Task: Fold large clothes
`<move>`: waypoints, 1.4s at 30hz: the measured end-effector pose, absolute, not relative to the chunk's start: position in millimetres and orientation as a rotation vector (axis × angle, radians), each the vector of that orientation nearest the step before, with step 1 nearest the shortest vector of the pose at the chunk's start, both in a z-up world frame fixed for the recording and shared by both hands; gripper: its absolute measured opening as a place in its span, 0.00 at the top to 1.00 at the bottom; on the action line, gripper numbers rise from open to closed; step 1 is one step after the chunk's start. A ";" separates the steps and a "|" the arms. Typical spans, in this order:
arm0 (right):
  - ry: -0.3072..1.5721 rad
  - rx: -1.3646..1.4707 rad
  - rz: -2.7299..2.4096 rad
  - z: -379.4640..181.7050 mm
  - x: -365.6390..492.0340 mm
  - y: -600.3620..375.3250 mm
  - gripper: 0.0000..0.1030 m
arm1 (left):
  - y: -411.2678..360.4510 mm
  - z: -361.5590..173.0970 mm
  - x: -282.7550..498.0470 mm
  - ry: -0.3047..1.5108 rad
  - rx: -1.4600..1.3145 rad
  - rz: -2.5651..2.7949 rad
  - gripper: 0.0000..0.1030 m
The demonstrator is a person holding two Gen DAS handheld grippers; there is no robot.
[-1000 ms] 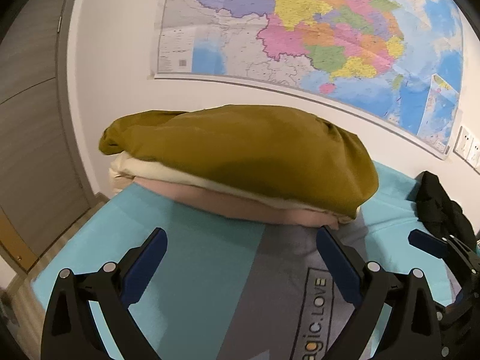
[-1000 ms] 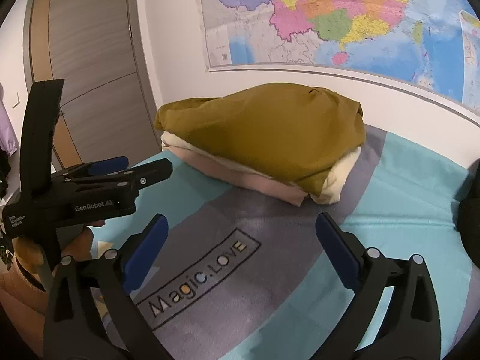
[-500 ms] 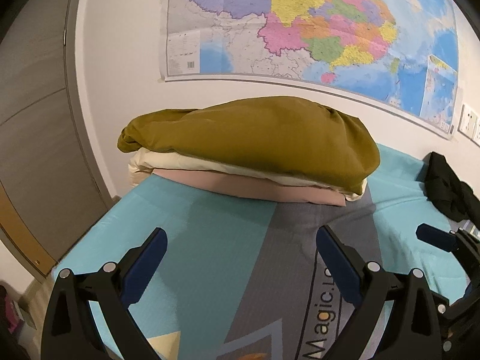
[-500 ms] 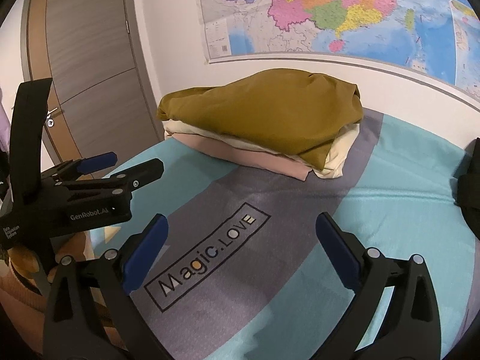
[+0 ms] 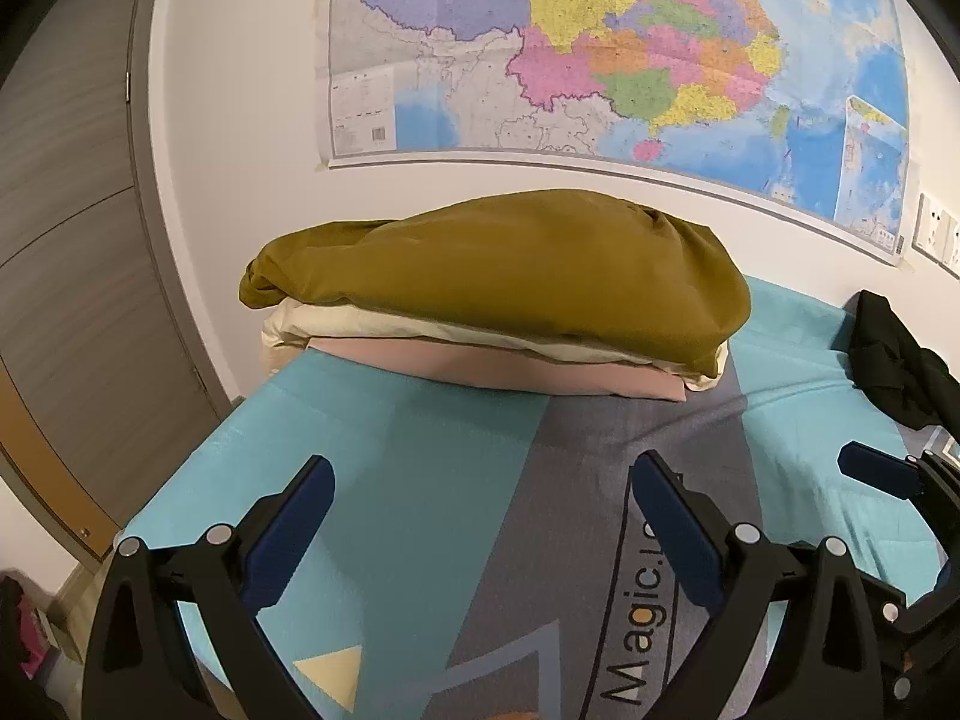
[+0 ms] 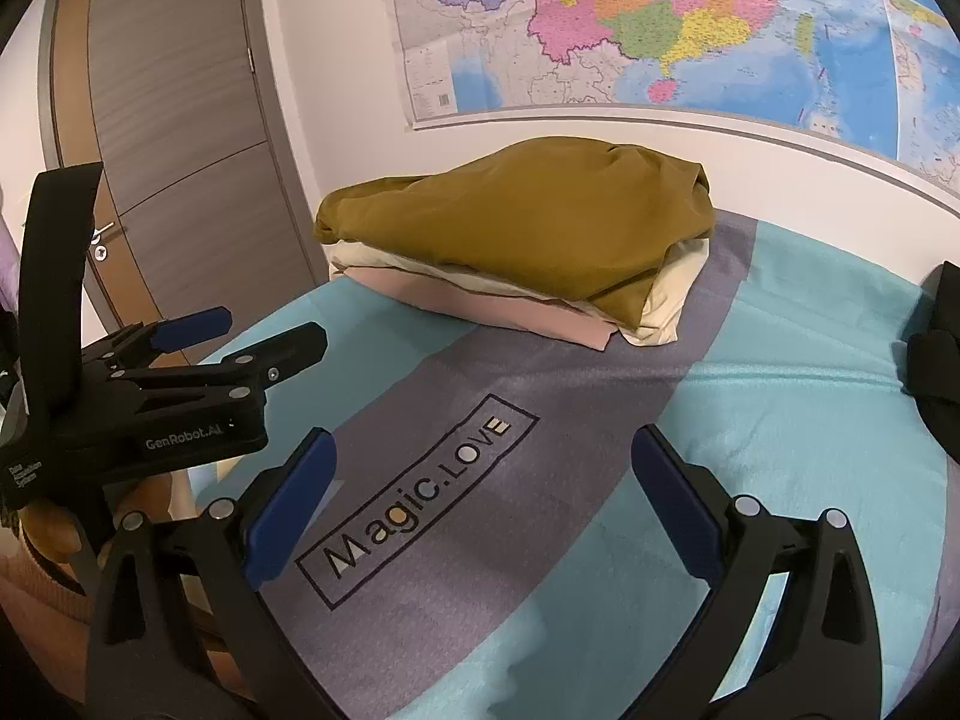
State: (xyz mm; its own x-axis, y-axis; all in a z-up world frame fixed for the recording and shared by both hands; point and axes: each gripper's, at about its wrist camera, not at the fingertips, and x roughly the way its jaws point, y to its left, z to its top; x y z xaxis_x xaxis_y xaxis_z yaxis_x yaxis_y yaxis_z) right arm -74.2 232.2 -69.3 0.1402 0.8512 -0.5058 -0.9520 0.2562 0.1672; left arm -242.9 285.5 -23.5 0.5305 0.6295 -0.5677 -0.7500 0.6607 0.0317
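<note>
A stack of folded clothes lies at the far end of the bed: an olive-brown garment [image 5: 510, 264] [image 6: 528, 222] on top, a cream one [image 5: 360, 324] [image 6: 666, 300] under it, a pink one [image 5: 492, 366] [image 6: 480, 306] at the bottom. A black garment [image 5: 900, 360] [image 6: 936, 354] lies crumpled at the bed's right. My left gripper [image 5: 480, 510] is open and empty above the sheet, well short of the stack; it also shows in the right wrist view [image 6: 252, 336]. My right gripper [image 6: 480, 480] is open and empty; one fingertip [image 5: 876, 471] shows in the left wrist view.
The bed sheet [image 5: 390, 480] [image 6: 750, 420] is teal and grey with a "Magic.LOVE" print [image 6: 420, 498]. A wall map [image 5: 600, 48] hangs behind the stack. A grey door [image 6: 180, 150] stands at the left. The bed's left edge [image 5: 180, 468] drops to the floor.
Both grippers have drawn back from the stack, which looks smaller and farther. More of the sheet print shows. Both stay open and empty.
</note>
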 end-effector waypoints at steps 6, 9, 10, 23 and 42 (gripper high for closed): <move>0.566 -0.212 1.317 -68.7 -76.0 231.9 0.06 | 282.9 -22.1 -243.8 0.579 -0.226 0.818 0.07; 0.563 -0.204 1.319 -67.4 -76.2 230.8 0.06 | 282.6 -20.7 -245.1 0.574 -0.227 0.815 0.07; 0.562 -0.202 1.320 -66.7 -76.7 230.3 0.06 | 282.3 -20.6 -245.4 0.573 -0.228 0.813 0.07; 0.560 -0.201 1.323 -65.7 -79.3 225.8 0.06 | 278.7 -21.2 -245.2 0.583 -0.236 0.791 0.07; 0.579 -0.193 1.322 -68.2 -78.5 225.2 0.06 | 279.6 -23.4 -247.1 0.590 -0.236 0.789 0.07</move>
